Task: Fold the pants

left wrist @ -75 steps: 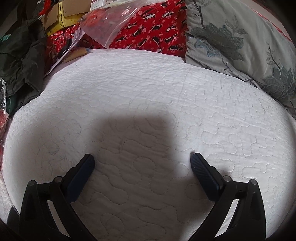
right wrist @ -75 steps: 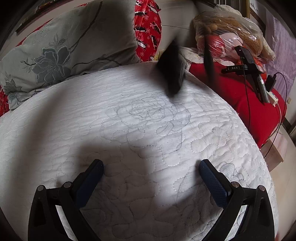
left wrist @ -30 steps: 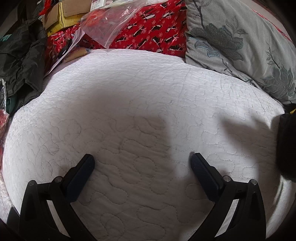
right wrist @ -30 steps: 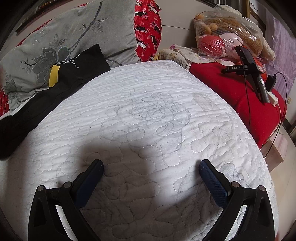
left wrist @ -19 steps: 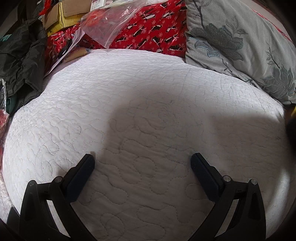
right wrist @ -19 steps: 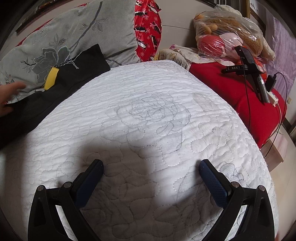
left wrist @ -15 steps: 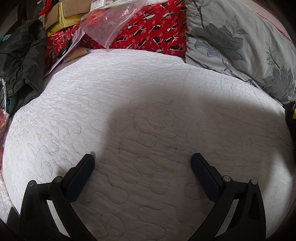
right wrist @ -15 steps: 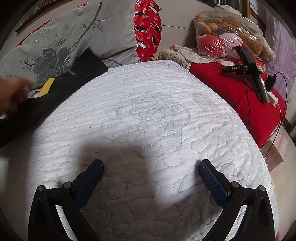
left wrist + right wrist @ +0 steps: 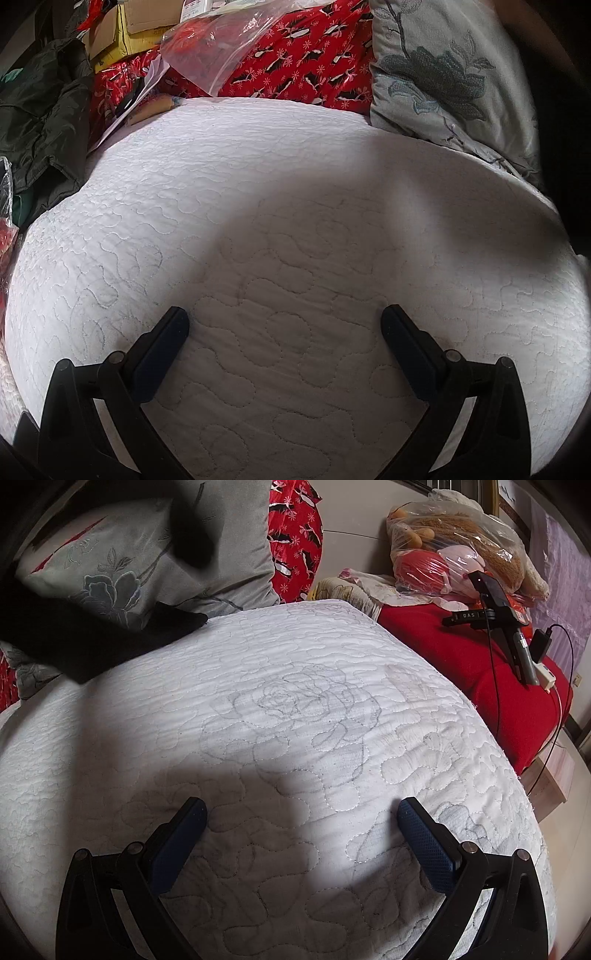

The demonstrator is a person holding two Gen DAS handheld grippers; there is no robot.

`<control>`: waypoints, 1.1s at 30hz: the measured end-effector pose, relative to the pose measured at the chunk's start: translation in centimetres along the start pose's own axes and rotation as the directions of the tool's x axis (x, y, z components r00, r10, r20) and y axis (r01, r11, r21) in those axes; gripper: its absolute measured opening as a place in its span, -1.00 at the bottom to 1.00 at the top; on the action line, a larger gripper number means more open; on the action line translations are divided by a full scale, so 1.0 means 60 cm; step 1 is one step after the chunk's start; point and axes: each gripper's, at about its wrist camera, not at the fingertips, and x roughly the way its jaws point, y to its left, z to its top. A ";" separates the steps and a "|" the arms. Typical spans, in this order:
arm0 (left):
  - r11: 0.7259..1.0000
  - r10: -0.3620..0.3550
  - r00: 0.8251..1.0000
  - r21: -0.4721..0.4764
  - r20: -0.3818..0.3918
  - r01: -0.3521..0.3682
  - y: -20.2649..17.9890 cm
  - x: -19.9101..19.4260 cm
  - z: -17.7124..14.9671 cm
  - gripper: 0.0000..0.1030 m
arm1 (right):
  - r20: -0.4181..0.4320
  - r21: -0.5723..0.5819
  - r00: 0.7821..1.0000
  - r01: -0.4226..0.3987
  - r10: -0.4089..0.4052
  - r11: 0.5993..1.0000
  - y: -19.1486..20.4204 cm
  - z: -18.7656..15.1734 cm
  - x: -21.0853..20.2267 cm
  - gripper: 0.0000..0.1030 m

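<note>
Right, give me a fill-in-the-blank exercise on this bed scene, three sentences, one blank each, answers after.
1. The fingers of both the left gripper and the right gripper stand ____, holding nothing.
2. The black pants lie at the far left of the white quilt, partly against the grey ____ with the flower pattern.
3. The stuffed toys beyond the red cushion are wrapped in a clear ____ bag.

Missing words: open; pillow; plastic
</note>
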 end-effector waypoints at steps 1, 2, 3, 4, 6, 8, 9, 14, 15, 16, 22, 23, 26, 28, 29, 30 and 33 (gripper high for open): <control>1.000 0.000 1.000 0.000 0.000 0.000 0.000 0.000 0.000 1.00 | 0.000 0.000 1.000 0.000 0.000 1.000 0.000 0.000 0.000 0.99; 1.000 0.000 1.000 0.000 0.000 0.000 0.000 0.000 0.000 1.00 | 0.000 0.000 1.000 0.000 0.000 1.000 0.000 0.000 0.000 0.99; 1.000 -0.005 1.000 -0.004 0.000 0.005 0.001 0.000 0.000 1.00 | 0.000 0.000 1.000 0.000 0.000 1.000 0.001 0.000 0.000 0.99; 1.000 -0.007 1.000 -0.005 0.000 0.007 0.002 0.000 0.001 1.00 | 0.000 0.000 1.000 0.000 0.000 1.000 0.000 0.000 0.000 0.99; 1.000 0.005 1.000 0.004 0.000 -0.005 -0.002 0.000 0.002 1.00 | 0.000 0.000 1.000 0.000 0.000 1.000 0.001 0.000 0.000 0.99; 1.000 0.004 1.000 0.003 0.000 -0.004 -0.002 0.000 0.002 1.00 | 0.000 0.000 1.000 0.000 0.000 1.000 0.000 0.000 0.000 0.99; 1.000 0.000 1.000 0.000 -0.001 0.000 -0.001 0.000 0.002 1.00 | 0.000 0.000 1.000 0.000 0.000 1.000 0.000 0.000 0.000 0.99; 1.000 0.001 1.000 0.000 0.000 -0.001 0.000 0.000 0.001 1.00 | 0.000 0.000 1.000 0.000 0.000 1.000 0.000 0.000 0.000 0.99; 1.000 0.001 1.000 0.000 0.000 -0.001 0.000 0.000 0.001 1.00 | 0.000 0.000 1.000 0.000 0.000 1.000 0.001 0.000 0.000 0.99; 1.000 0.002 1.000 0.001 0.000 -0.002 -0.001 0.000 0.001 1.00 | 0.000 0.000 1.000 0.000 0.000 1.000 0.001 0.000 0.000 0.99; 1.000 0.002 1.000 0.000 0.001 -0.002 -0.002 0.001 0.002 1.00 | 0.002 0.000 1.000 0.006 -0.006 1.000 0.002 0.000 0.000 0.99; 1.000 0.002 1.000 0.000 0.000 -0.002 -0.001 0.001 0.002 1.00 | 0.004 -0.002 1.000 0.009 -0.009 1.000 0.002 0.000 0.000 0.99; 1.000 0.005 1.000 0.002 0.002 -0.005 -0.002 0.001 0.002 1.00 | 0.008 0.008 1.000 -0.001 0.000 1.000 -0.001 0.000 -0.001 0.99; 1.000 0.003 1.000 0.000 0.001 -0.003 -0.001 0.002 0.002 1.00 | -0.003 0.020 1.000 0.005 -0.005 1.000 0.001 0.002 -0.001 0.99; 1.000 0.016 1.000 0.005 -0.010 -0.016 -0.004 0.001 0.004 1.00 | -0.004 0.018 1.000 0.012 -0.012 1.000 0.002 0.002 -0.001 0.99; 1.000 0.028 0.999 0.008 -0.023 -0.027 -0.006 -0.001 0.006 1.00 | -0.005 0.012 1.000 0.018 -0.018 1.000 0.004 0.003 -0.001 0.99; 1.000 0.011 0.994 0.005 -0.108 -0.010 -0.001 -0.006 0.012 1.00 | -0.043 0.026 0.999 -0.002 0.003 1.000 0.000 0.009 0.000 0.99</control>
